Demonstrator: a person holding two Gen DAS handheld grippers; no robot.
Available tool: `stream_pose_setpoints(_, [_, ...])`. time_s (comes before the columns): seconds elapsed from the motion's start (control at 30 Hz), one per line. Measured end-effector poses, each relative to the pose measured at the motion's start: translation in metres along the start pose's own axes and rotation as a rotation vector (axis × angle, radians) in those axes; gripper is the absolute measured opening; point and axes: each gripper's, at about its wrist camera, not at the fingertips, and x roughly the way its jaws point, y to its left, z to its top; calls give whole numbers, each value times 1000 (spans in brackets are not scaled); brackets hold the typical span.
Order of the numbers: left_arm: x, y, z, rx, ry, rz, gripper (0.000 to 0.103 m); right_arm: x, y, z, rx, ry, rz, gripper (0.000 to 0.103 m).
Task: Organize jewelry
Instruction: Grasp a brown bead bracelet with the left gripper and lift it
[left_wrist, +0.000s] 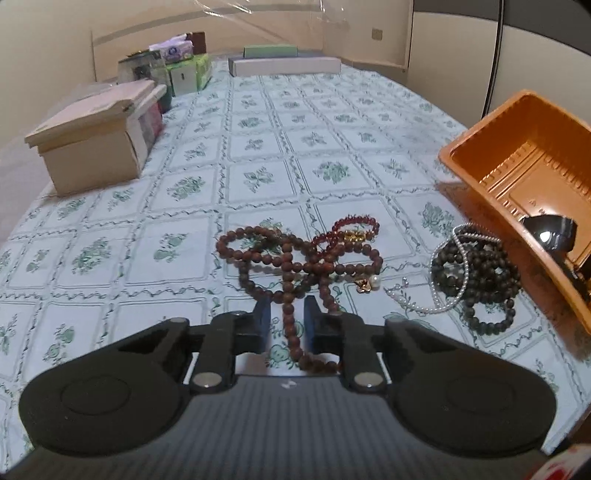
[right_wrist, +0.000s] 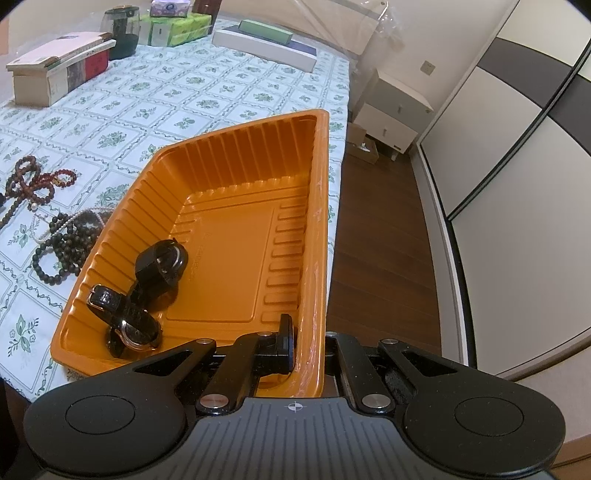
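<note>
A long brown bead necklace (left_wrist: 295, 262) lies in loops on the flowered tablecloth, with a red bead bracelet (left_wrist: 354, 225) behind it. My left gripper (left_wrist: 287, 317) straddles a strand of the brown necklace, its jaws slightly apart around it. Dark bead bracelets (left_wrist: 480, 273) and a pearl strand (left_wrist: 424, 304) lie to the right. My right gripper (right_wrist: 306, 343) is shut on the near wall of an orange tray (right_wrist: 236, 155), tilting it at the table's right edge. Two black watches (right_wrist: 162, 262) lie inside the tray. The jewelry also shows in the right wrist view (right_wrist: 37, 184).
Cardboard boxes (left_wrist: 96, 140) stand at the left edge of the table. Tissue packs and a jar (left_wrist: 177, 70) and flat boxes (left_wrist: 284, 62) line the far end. Right of the table are wooden floor, a white nightstand (right_wrist: 391, 110) and wardrobe doors.
</note>
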Motion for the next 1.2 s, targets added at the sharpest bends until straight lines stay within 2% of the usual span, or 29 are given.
stream_pose_setpoints(0.17, [11,-1,-2,10,24,11,16,0,0,0,-1,0,0,3])
stream_pose_setpoints(0.2, [11,-1,-1,13,26,8,8,0,0,0,-1,0,0,4])
stream_pose_setpoints(0.23, [11,0,0,18,31,3,6,0,0,0,0,1,0,3])
stream_pose_setpoints(0.37, [-1,4,9,24,7,-3,6,1,0,-1,3,-1,1,3])
stream_pose_setpoints(0.77, [-73,11,90,100,-212,-21,6,1,-1,-2,11,-10,4,3])
stream_pose_setpoints(1.03, [-111,-10,138,174,-323,-66,6,0,-2,-1,12,-12,6,3])
stream_pose_setpoints(1.2, [-124,-33,155,215,-361,-130,6,-1,-2,-1,13,-14,7,4])
